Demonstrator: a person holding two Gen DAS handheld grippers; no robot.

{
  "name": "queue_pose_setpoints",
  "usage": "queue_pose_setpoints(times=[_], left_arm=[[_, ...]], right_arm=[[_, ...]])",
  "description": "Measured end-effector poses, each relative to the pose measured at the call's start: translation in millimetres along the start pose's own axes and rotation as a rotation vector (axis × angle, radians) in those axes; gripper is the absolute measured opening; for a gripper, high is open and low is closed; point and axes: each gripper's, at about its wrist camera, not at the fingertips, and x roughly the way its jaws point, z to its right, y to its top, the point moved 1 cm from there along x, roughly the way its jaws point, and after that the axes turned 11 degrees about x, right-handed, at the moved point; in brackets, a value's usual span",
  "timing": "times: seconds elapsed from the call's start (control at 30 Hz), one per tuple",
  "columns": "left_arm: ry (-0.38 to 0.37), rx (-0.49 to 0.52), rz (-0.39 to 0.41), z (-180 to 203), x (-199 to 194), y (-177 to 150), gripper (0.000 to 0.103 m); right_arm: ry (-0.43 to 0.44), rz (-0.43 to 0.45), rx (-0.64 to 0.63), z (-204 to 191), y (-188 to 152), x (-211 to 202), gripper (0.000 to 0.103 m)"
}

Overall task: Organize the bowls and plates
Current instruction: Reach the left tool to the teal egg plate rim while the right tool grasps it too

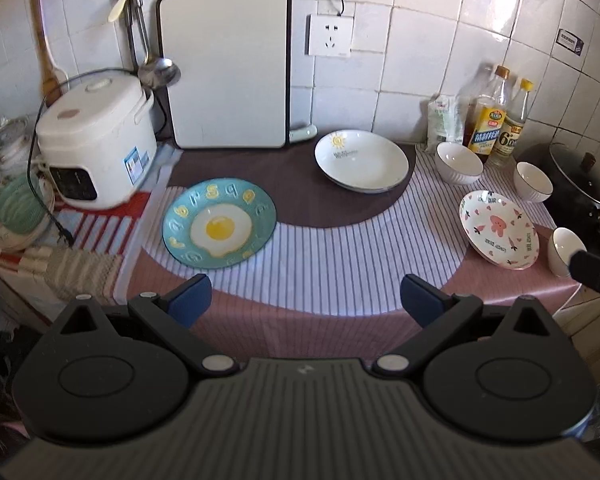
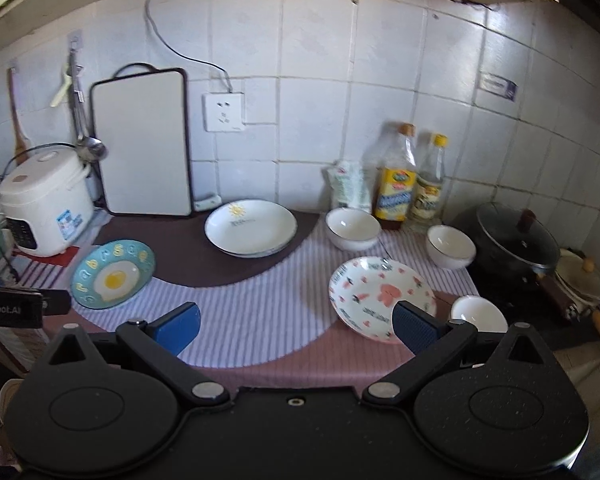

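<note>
A teal fried-egg plate [image 1: 219, 223] [image 2: 113, 273] lies at the left of the striped cloth. A white sun plate [image 1: 361, 160] [image 2: 251, 228] sits at the back. A pink patterned plate [image 1: 498, 229] [image 2: 380, 296] lies at the right. Three white bowls stand near it: one by the bottles [image 1: 459, 163] [image 2: 353, 227], one further right [image 1: 533, 181] [image 2: 451, 246], one at the front right [image 1: 565, 251] [image 2: 478, 314]. My left gripper [image 1: 306, 300] is open and empty above the cloth's front edge. My right gripper [image 2: 296, 326] is open and empty, its right finger in front of the pink plate.
A white rice cooker [image 1: 96, 140] stands at the left. A cutting board [image 1: 225, 68] leans on the tiled wall. Two bottles [image 1: 500, 120] stand at the back right. A black lidded pan [image 2: 516, 240] sits on the stove at the right. The counter's front edge is under the grippers.
</note>
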Motion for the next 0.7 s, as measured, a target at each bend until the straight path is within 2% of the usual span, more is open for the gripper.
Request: queue_pose_setpoints(times=[0.1, 0.17, 0.3, 0.4, 0.5, 0.53, 0.7], left_arm=[[0.017, -0.006, 0.046, -14.4, -2.1, 0.9, 0.101], [-0.004, -0.018, 0.07, -27.2, -1.9, 1.0, 0.1], [-0.036, -0.065, 0.095, -58.0, 3.8, -3.4, 0.1], [0.009, -0.074, 0.111, -77.3, 15.8, -6.5, 0.1], [0.043, -0.085, 0.106, -98.4, 37.9, -9.4, 0.098], [0.048, -0.087, 0.1, -105.3, 46.5, -9.9, 0.095], [0.04, -0.109, 0.074, -135.8, 95.1, -14.0, 0.093]], right_arm=[[0.117, 0.064, -0.05, -12.3, 2.5, 7.4, 0.103], [0.185, 0.094, -0.088, -24.6, 6.6, 13.4, 0.103], [0.254, 0.106, -0.152, -50.6, 13.5, 31.5, 0.103], [0.34, 0.079, -0.219, -70.3, 13.5, 49.8, 0.103], [0.425, 0.011, -0.234, -87.1, 16.2, 75.9, 0.099], [0.437, -0.003, -0.231, -91.1, 17.5, 84.8, 0.095], [0.5, -0.071, -0.211, -112.8, 11.6, 136.9, 0.093]])
